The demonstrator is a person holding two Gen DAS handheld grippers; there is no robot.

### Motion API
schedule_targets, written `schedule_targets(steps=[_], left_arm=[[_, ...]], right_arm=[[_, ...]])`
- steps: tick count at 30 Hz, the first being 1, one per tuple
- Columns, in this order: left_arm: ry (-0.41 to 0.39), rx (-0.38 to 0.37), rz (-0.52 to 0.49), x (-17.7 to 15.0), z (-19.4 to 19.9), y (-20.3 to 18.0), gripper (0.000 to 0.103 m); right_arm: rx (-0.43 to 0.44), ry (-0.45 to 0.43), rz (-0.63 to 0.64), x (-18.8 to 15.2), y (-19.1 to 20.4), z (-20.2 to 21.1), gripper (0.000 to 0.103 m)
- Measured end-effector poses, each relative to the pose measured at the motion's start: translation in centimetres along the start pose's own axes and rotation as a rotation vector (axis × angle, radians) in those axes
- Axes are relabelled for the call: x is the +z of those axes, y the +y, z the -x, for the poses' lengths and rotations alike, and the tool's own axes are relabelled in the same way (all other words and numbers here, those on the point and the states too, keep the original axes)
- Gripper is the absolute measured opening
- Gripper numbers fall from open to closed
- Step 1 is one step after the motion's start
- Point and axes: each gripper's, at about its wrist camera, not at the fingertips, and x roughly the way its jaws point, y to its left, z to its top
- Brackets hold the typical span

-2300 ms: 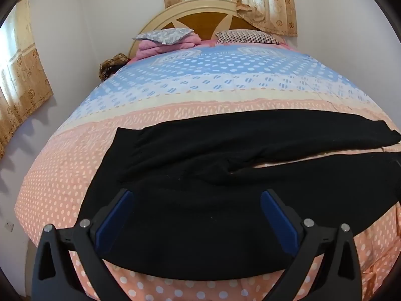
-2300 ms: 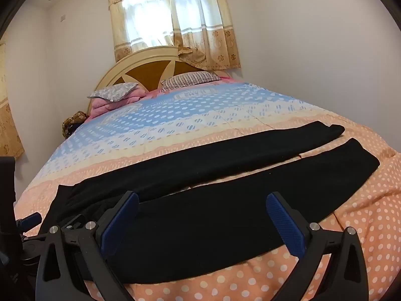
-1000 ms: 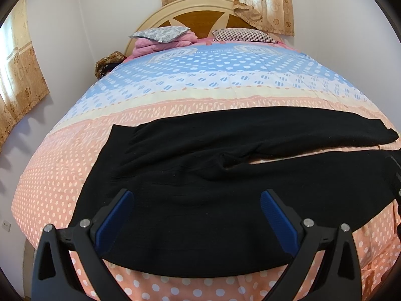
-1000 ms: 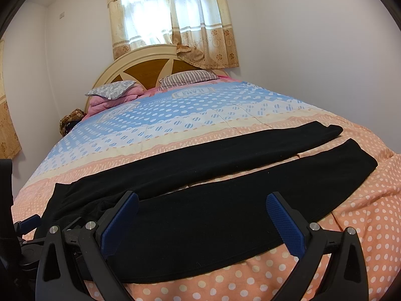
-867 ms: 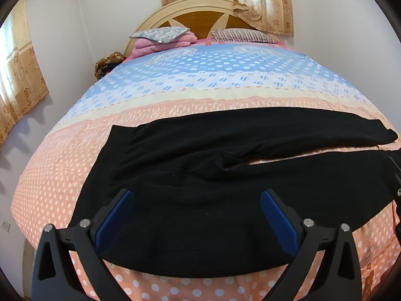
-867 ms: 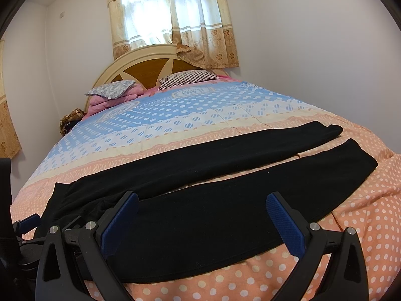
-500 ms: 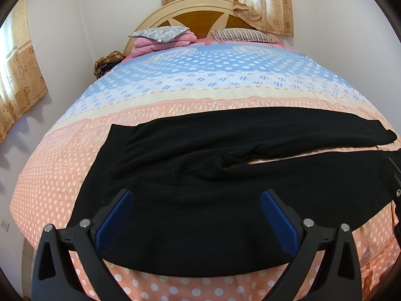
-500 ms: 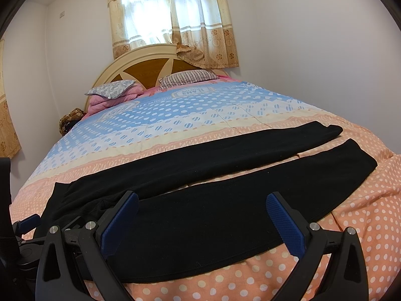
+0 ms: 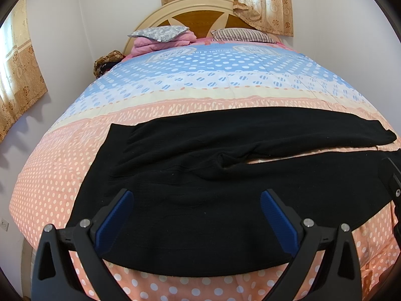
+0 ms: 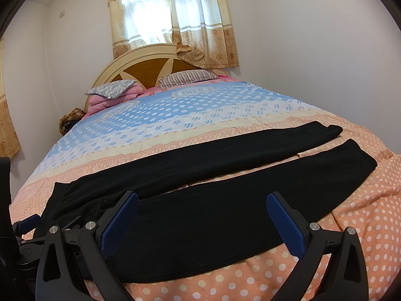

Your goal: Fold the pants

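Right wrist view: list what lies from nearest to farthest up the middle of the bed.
Right claw → near pant leg → far pant leg → blue dotted bedspread → striped pillow → headboard → curtain.

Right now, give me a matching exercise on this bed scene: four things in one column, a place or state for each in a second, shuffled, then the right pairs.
Things
1. pants
2. striped pillow
3. grey pillow
4. left tongs

Places or states
A. on top of folded pink bedding
B. open, above the waist end
C. spread flat across the bed's near end, legs apart
D. lying against the headboard, right of the pink bedding

Pairs: 1-C, 2-D, 3-A, 4-B
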Motion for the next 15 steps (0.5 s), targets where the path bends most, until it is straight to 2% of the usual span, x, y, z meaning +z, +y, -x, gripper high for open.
schedule_targets(steps=[15], left_arm=[[0.001,-0.002,0.000,0.02,0.02,0.04,0.103]], right_arm=[[0.000,0.003,0.005,-0.05,-0.18,-0.09,0.102]])
